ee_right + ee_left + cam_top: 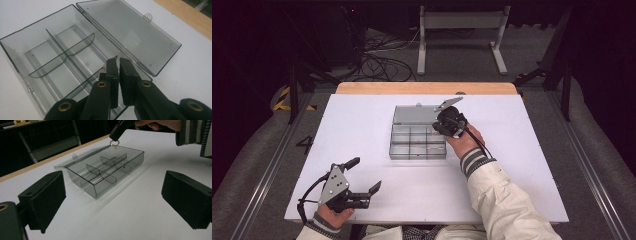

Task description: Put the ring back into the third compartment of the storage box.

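Right gripper: the right gripper (115, 65) hangs over the box's near-right corner, jaws pressed nearly together and pinching a small ring (114, 143) at their tips
Ring: it dangles just under the jaw tips, above the rim of the organiser box (418, 135), not yet down in a cell
Box: clear, smoky plastic, sitting mid-table on the white table (362, 125), its lid (130, 30) thrown fully back and lying flat behind it, so every compartment is open from above
Dividers: thin curved walls (50, 65) split the tray; I can't tell from these views which cell the ring is bound for
Left gripper: the left gripper (362, 181) waits near the table's front edge, well apart from the box, jaws spread wide on nothing
Doing it well: I'd say go straight down until the tips are inside one cell, clear of the divider edges, then part the jaws only a little so the ring drops flat rather than bouncing
Watch out: the box is light and unheld, so a nudge on a wall could skate it; the idle left gripper could brace a side
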A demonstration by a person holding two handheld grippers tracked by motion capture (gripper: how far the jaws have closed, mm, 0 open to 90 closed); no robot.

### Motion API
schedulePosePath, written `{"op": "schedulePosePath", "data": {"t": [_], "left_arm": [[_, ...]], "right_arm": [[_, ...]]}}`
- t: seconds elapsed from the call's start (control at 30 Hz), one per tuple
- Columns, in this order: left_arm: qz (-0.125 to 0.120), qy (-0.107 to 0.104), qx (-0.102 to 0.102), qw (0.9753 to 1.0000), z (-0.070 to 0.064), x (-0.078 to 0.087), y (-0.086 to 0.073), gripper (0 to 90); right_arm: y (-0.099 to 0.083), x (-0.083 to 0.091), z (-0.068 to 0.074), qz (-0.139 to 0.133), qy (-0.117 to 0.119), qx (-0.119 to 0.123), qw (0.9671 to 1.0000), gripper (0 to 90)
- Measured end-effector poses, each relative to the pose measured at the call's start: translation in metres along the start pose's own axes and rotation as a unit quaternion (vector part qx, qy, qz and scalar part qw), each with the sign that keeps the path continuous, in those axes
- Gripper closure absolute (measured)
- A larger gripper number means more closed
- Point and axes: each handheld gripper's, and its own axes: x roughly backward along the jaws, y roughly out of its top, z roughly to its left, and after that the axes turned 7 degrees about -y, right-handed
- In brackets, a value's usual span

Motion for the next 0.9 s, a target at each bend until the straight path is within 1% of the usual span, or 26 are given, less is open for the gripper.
{"op": "schedulePosePath", "data": {"t": [0.1,0.13,0.17,0.27,0.47,0.5,0.67,0.9], "left_arm": [[0.001,0.000,-0.004,1.0000,0.001,0.000,0.000,5.9],[0.001,0.000,-0.004,1.0000,0.001,0.000,0.000,5.9],[0.000,-0.001,0.000,1.0000,0.000,0.000,0.000,5.9],[0.001,0.000,-0.002,1.0000,0.001,0.000,0.000,5.9],[0.001,0.001,-0.004,1.0000,0.001,0.000,0.000,5.9],[0.002,-0.001,-0.002,1.0000,0.000,0.000,0.000,5.9],[0.002,-0.001,-0.002,1.0000,0.001,0.000,0.000,5.9],[0.001,-0.001,-0.004,1.0000,0.001,0.000,0.000,5.9]], "right_arm": [[-0.001,-0.005,-0.003,0.008,0.005,-0.007,0.9999,86.4],[-0.001,-0.005,-0.003,0.008,0.005,-0.007,0.9999,86.4],[-0.002,-0.008,-0.004,0.011,0.007,-0.012,0.9998,86.4],[-0.003,-0.011,-0.006,0.017,0.009,-0.017,0.9997,86.4],[-0.004,-0.018,-0.006,0.026,0.009,-0.015,0.9995,86.4],[-0.005,-0.019,-0.005,0.028,0.010,-0.015,0.9995,86.4],[-0.006,-0.023,-0.005,0.035,0.007,-0.016,0.9992,86.4],[-0.007,-0.029,-0.002,0.045,0.007,-0.010,0.9989,86.4]]}}
